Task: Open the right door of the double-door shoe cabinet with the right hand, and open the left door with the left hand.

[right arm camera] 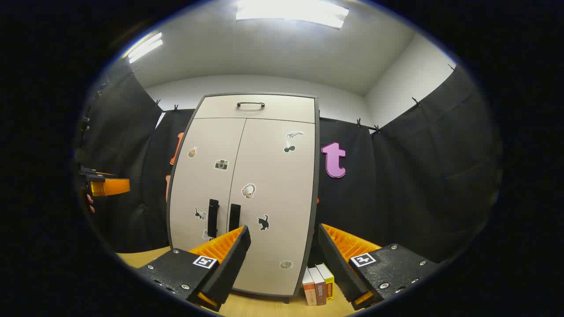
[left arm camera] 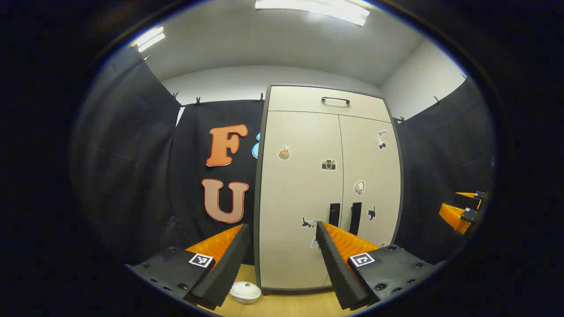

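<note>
Shoe cabinet [left arm camera: 328, 185] — tall, pale, dark-edged, upright on a wood-toned floor [right arm camera: 273, 306] against the black cloth wall; a top drawer with a dark bar handle [left arm camera: 335, 101] sits above two full-height doors.

Left door [left arm camera: 299, 193] and right door [left arm camera: 370, 185] — both flush with the front, closed, dotted with small stickers. Two dark vertical handles, left handle [left arm camera: 334, 214] and right handle [left arm camera: 355, 218], stand just beside each other at the centre seam.

Left gripper [left arm camera: 282, 264] — held level, aimed at the lower left door, jaws spread wide with nothing between them, well short of the cabinet.

Right gripper [right arm camera: 284, 264] — likewise level and gaping, empty, pointed at the lower right door; it also appears at the far right of the left gripper view [left arm camera: 462, 211].

Books [right arm camera: 318, 278] — three, upright on the floor at the cabinet's right foot.

White bowl-like item [left arm camera: 246, 292] — on the floor by the cabinet's left corner.
</note>
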